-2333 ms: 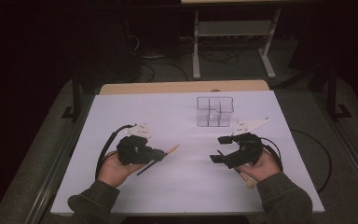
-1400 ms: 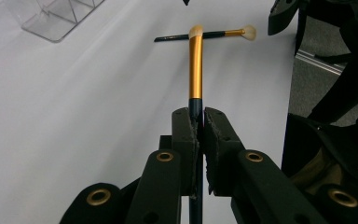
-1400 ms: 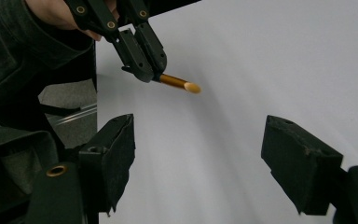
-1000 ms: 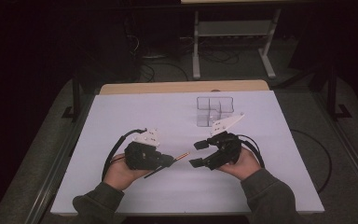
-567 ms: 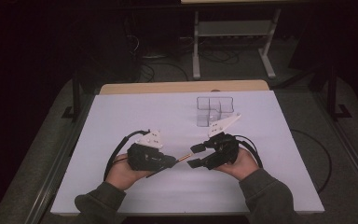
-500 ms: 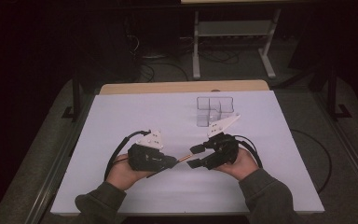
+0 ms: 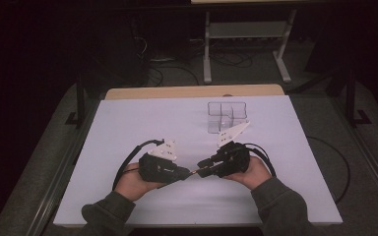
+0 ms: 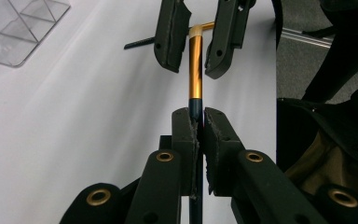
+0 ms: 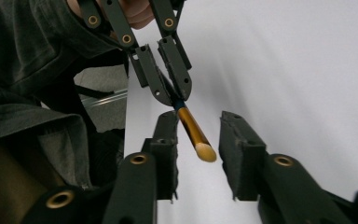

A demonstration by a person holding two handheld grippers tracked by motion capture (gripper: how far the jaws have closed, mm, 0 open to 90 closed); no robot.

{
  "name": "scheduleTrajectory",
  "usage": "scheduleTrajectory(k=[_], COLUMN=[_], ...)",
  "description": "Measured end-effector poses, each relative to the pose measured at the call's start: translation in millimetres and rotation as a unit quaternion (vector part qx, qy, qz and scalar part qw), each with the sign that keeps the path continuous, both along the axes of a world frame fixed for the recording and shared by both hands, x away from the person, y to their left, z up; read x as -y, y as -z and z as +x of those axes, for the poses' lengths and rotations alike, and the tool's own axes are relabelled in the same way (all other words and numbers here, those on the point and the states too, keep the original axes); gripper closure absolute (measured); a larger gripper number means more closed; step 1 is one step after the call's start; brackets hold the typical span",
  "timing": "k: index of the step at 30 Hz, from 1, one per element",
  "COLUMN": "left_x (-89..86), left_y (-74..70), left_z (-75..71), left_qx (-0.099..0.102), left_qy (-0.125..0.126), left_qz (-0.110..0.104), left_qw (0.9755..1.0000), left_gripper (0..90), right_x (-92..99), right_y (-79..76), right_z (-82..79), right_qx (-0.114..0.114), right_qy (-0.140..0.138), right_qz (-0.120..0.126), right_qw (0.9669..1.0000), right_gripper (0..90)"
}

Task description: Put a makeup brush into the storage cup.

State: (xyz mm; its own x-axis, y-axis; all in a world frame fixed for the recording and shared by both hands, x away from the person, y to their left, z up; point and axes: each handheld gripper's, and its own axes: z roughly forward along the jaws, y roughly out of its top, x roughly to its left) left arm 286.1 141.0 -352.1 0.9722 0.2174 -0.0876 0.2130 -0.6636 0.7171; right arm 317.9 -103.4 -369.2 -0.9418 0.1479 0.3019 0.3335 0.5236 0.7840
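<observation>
Handover under way: right gripper closing on the makeup brush held by the left.

White table; clear acrylic organizer at 12 o'clock of the hands, untouched. Left gripper is clamped tight on the brush's dark handle; the brush hangs above the table, pointing toward 3 o'clock. Right gripper has moved in from 3 o'clock; its jaws have just been narrowing around the gold ferrule, a gap visible yet. Transfer likely next.
</observation>
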Motion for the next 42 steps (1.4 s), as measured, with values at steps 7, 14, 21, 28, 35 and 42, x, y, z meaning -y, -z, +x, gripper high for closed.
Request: scheduleTrajectory(k=[7, 14, 21, 28, 35, 42], left_x=[0.3, 4.6, 7.1, 7.2, 4.0, 4.1], left_y=[0.3, 4.1, 5.1, 8.1, 9.3, 12.2], left_z=[-0.2, -1.5, -1.2, -0.2, 0.2, 0.4], left_qx=[0.003, 0.004, -0.009, -0.015, -0.017, -0.016], left_qy=[0.004, 0.019, 0.026, 0.026, 0.023, 0.023], left_qz=[0.004, 0.024, 0.020, 0.041, 0.056, 0.068], left_qw=[1.0000, 0.9995, 0.9994, 0.9987, 0.9980, 0.9973], left_gripper=[83.2, 83.0, 82.3, 74.1, 73.8, 76.1], right_x=[1.1, 2.6, 3.9, 8.2, 14.4, 17.1], right_y=[2.0, 6.9, 5.7, 1.0, -5.2, -9.2], right_z=[0.7, -0.1, -3.0, -4.0, -5.4, -5.4], right_qx=[-0.010, -0.014, -0.006, 0.006, 0.014, 0.016], right_qy=[-0.011, -0.033, -0.040, -0.035, -0.029, -0.029], right_qz=[0.007, 0.025, 0.021, 0.024, 0.013, 0.012], right_qw=[0.9999, 0.9991, 0.9989, 0.9991, 0.9994, 0.9994], right_gripper=[78.6, 83.2, 83.6, 83.6, 83.5, 83.5])
